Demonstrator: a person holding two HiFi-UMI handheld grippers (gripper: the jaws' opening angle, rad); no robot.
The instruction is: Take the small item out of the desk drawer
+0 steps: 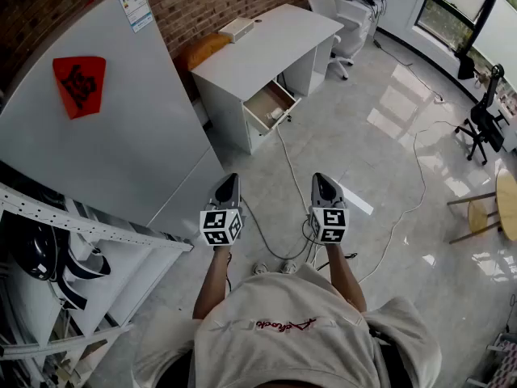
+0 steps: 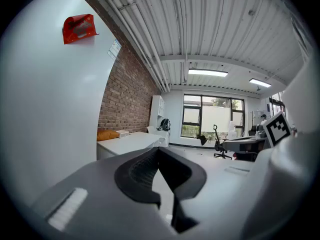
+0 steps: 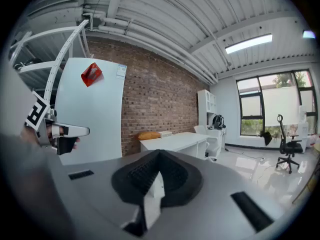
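Across the floor stands a white desk (image 1: 266,43) whose drawer (image 1: 262,102) is pulled open. A small pale item (image 1: 277,113) lies inside the drawer; I cannot make out what it is. My left gripper (image 1: 229,183) and right gripper (image 1: 321,181) are held side by side in front of my body, some way short of the desk. Each has its jaws shut with nothing between them. In the left gripper view, the left gripper (image 2: 159,151) points past the desk (image 2: 127,143). From the right gripper (image 3: 159,154), the desk (image 3: 175,141) shows ahead.
A tall white cabinet (image 1: 105,120) with a red sticker stands close on my left, with a metal shelf rack (image 1: 73,241) beside it. A cable (image 1: 287,168) runs over the floor from the desk toward my feet. A white chair (image 1: 339,14), a black office chair (image 1: 485,124) and a wooden stool (image 1: 485,208) stand further off.
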